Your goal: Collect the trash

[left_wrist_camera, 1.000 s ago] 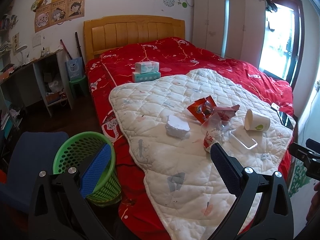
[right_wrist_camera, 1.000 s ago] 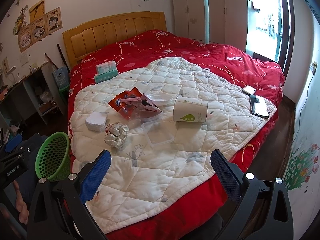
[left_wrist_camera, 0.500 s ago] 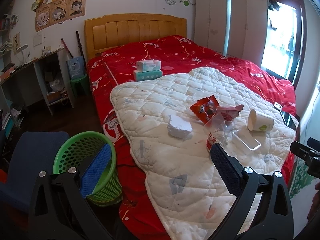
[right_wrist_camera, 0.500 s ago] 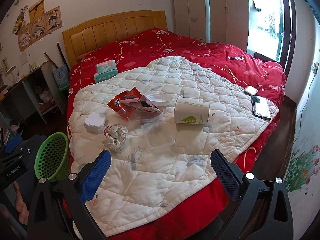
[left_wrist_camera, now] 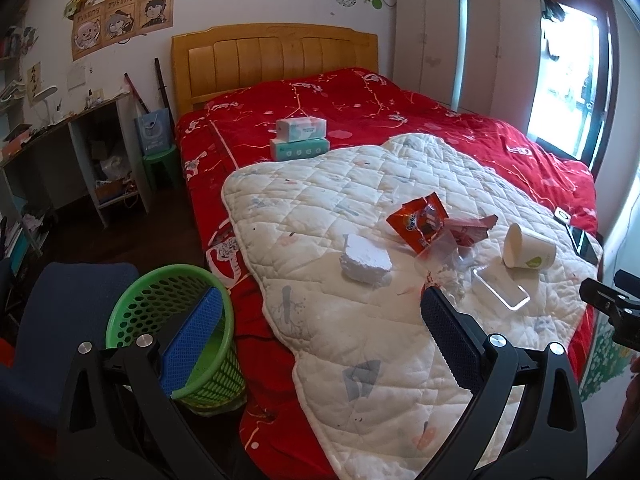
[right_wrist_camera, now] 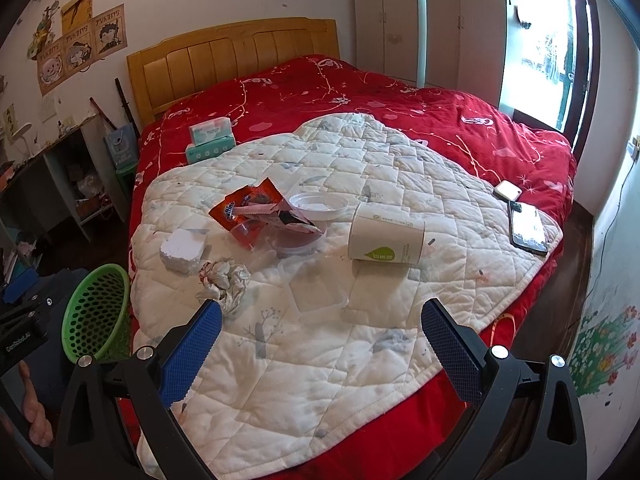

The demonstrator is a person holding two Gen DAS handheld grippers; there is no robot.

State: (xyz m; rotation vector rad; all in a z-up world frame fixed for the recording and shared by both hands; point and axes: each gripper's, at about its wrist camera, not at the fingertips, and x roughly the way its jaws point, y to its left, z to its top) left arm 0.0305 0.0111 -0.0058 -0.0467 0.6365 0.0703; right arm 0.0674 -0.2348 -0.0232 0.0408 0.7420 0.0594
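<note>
Right wrist view cuts off the person almost wholly: only a bare hand (right_wrist_camera: 38, 420) shows at the lower left edge, under the dark body of the other tool. The clear plastic lid (right_wrist_camera: 316, 292) on the white quilt (right_wrist_camera: 320, 380) is hard to make out, being nearly the quilt's own colour, and from the left wrist view the crumpled paper ball (left_wrist_camera: 448, 280) sits half hidden behind a blue finger pad. That quilt lies over a red bedspread (right_wrist_camera: 400, 92) on a bed with a wooden headboard (right_wrist_camera: 232, 56); cartoon posters and dot stickers mark the wall, a white wardrobe (right_wrist_camera: 424, 20) stands by a bright window, and two tissue boxes (right_wrist_camera: 210, 140) are stacked near the pillow end. Trash is strewn mid-quilt: an orange snack wrapper (right_wrist_camera: 248, 208), a white foam block (right_wrist_camera: 182, 250), a round clear container (right_wrist_camera: 316, 204), and a paper cup (right_wrist_camera: 386, 240) lying on its side, long axis across the bed, its mouth toward the wrappers. A green mesh basket (left_wrist_camera: 168, 320) stands on the floor just beside the bed. The left gripper (left_wrist_camera: 318, 336) and right gripper (right_wrist_camera: 318, 344) both hover with fingers spread wide, holding nothing.
</note>
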